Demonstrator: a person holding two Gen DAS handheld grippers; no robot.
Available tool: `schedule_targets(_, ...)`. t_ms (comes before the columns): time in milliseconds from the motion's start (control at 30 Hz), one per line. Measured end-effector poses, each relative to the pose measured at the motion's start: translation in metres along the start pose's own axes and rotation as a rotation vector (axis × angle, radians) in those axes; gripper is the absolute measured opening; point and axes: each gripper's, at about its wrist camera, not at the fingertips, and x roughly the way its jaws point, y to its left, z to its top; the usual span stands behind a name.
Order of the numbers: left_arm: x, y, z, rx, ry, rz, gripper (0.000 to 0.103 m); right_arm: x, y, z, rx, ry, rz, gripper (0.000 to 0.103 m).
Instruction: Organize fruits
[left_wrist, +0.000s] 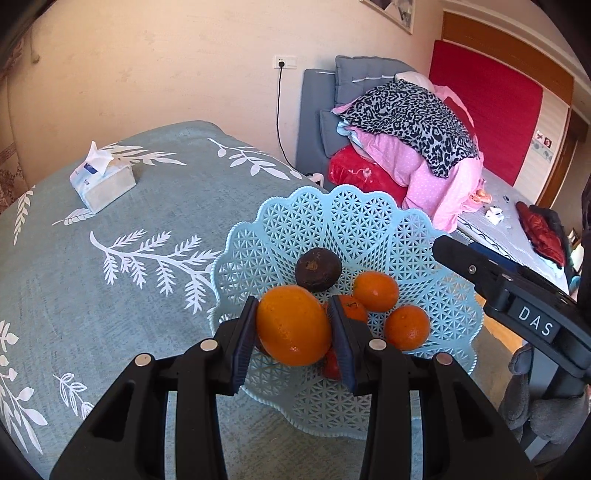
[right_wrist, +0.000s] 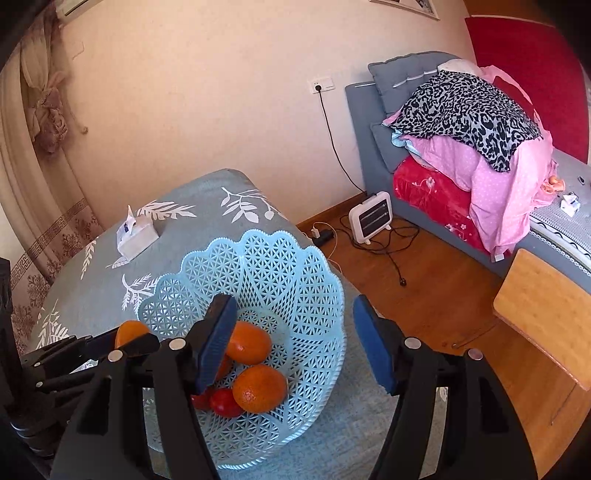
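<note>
My left gripper (left_wrist: 291, 325) is shut on a large orange (left_wrist: 293, 325) and holds it over the near rim of a light blue lattice basket (left_wrist: 369, 221). In the basket lie a dark brown round fruit (left_wrist: 318, 268), several small oranges (left_wrist: 375, 290) and something red, partly hidden. My right gripper (right_wrist: 295, 343) is open and empty, above the basket's (right_wrist: 295, 266) right side, with small oranges (right_wrist: 259, 387) and red fruits (right_wrist: 224, 402) below it. The held orange (right_wrist: 130, 331) and the left gripper show at the left of the right wrist view.
The basket stands on a table with a teal leaf-print cloth (left_wrist: 110, 295). A tissue box (left_wrist: 101, 181) sits at the far left of it. Beyond the table edge are wooden floor, a small heater (right_wrist: 370, 218) with cables, a bed piled with bedding (right_wrist: 472, 140), and a wooden stool (right_wrist: 546, 314).
</note>
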Motion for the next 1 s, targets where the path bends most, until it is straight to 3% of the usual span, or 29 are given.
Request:
schedule_targets(67,0.000,-0.002,0.000,0.001,0.001,-0.006,0.040,0.000,-0.001,0.000,0.003,0.003,0.001,0.067)
schedule_targets(167,-0.004,0.001,0.002,-0.008,-0.032,0.011,0.065,-0.001,-0.003,-0.001,0.009,0.003,0.002,0.069)
schedule_targets(233,-0.009,0.003,0.004,-0.009,-0.051,0.029,0.067,-0.003,-0.004,-0.001,0.014,-0.004,0.002,0.080)
schedule_targets(433,-0.019,0.020,0.007,-0.036,-0.081,0.099,0.076,-0.007,-0.002,-0.007,0.005,0.012,0.026,0.090)
schedule_targets(533,-0.024,0.026,0.005,-0.039,-0.090,0.144,0.088,-0.010,0.003,-0.012,-0.018,0.018,0.028,0.095)
schedule_targets(700,-0.032,0.030,-0.001,-0.023,-0.107,0.231,0.093,-0.014,0.015,-0.020,-0.069,0.030,0.039,0.100)
schedule_targets(867,-0.039,0.028,-0.008,0.001,-0.119,0.261,0.095,-0.014,0.034,-0.032,-0.146,0.071,0.051,0.100)
schedule_targets(1000,-0.043,0.023,-0.013,0.028,-0.129,0.299,0.098,-0.018,0.045,-0.039,-0.198,0.052,0.030,0.100)
